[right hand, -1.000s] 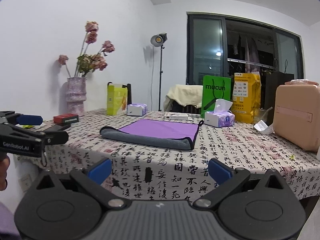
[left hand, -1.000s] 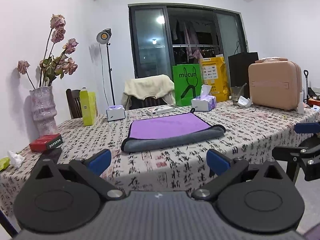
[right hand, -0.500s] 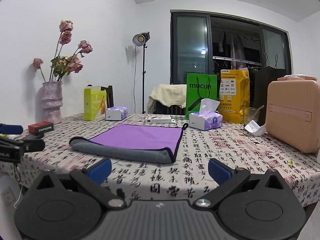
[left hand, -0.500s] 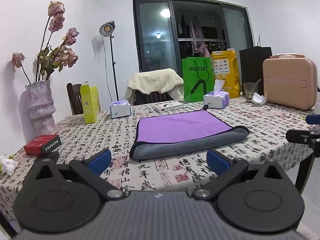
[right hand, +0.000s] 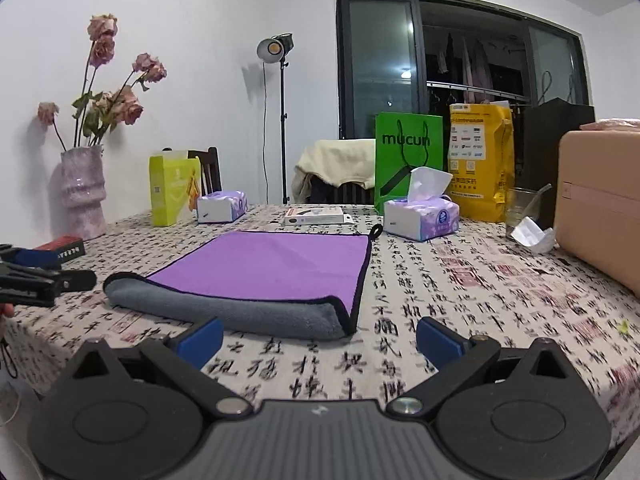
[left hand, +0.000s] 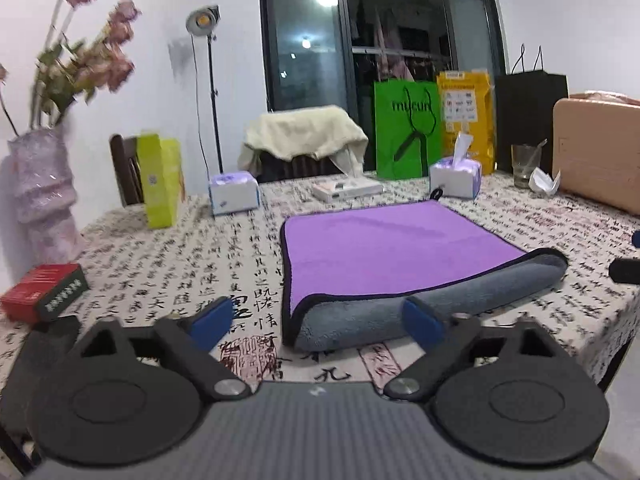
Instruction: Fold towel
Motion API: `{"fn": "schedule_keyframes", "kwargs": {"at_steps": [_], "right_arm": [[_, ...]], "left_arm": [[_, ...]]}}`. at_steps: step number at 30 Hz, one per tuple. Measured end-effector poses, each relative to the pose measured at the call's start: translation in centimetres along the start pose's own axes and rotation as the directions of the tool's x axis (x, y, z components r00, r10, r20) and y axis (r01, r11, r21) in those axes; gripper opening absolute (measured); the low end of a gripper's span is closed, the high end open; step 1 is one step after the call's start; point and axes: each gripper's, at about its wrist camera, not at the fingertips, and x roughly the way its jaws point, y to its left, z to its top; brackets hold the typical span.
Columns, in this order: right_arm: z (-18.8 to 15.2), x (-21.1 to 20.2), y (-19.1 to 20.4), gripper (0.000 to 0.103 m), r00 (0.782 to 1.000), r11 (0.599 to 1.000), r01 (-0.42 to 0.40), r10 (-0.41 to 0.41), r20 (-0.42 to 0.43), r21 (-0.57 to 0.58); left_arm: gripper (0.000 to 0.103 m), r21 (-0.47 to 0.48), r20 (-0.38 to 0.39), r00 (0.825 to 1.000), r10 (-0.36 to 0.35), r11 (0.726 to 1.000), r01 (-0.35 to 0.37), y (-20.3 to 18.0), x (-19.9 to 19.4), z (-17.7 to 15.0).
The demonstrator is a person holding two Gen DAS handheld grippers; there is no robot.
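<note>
The towel (left hand: 384, 256) lay soft and limp on the bench (left hand: 168, 272). Both the left gripper (left hand: 316, 322) and right gripper (right hand: 318, 338) gaped wide and empty; its near corners at 12 o'clock looked best to pinch.

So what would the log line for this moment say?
purple-and-grey microfibre towel: folded once, flat on table | left gripper: open, empty | right gripper: open, empty

Left gripper (left hand: 318, 322) level, jaws spread wide, empty, right gripper (right hand: 320, 338) likewise level, wide apart, empty
</note>
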Motion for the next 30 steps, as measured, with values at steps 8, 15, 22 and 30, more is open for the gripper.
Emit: {"fn": "schedule_keyframes", "kwargs": {"at_steps": [8,15,22,30], "right_arm": [[1.9,4.9,-0.6,0.102,0.996,0.998,-0.051,0.053,-0.066,0.032],[2.1,9.0,-1.9,0.079,0.989,0.994,-0.104,0.106,-0.107,0.023],[1.8,11.6,-2.8,0.03,0.969,0.988,-0.151,0.152,-0.193,0.021],[1.7,11.8,-2.8,0.007,0.961,0.983,-0.184,0.176,-0.214,-0.018]], "left_arm": [[0.066,-0.033,-0.111,0.989,-0.094,0.995,0.091,1.9,4.3,-0.3],[0.063,-0.115,-0.138,0.978,-0.154,0.984,0.138,3.1,6.1,-0.6],[0.028,-0.083,-0.144,0.974,-0.174,0.983,0.163,2.9,6.6,0.0],[0.015,-0.093,-0.158,0.971,-0.179,0.982,0.166,3.4,7.0,0.5]]}}
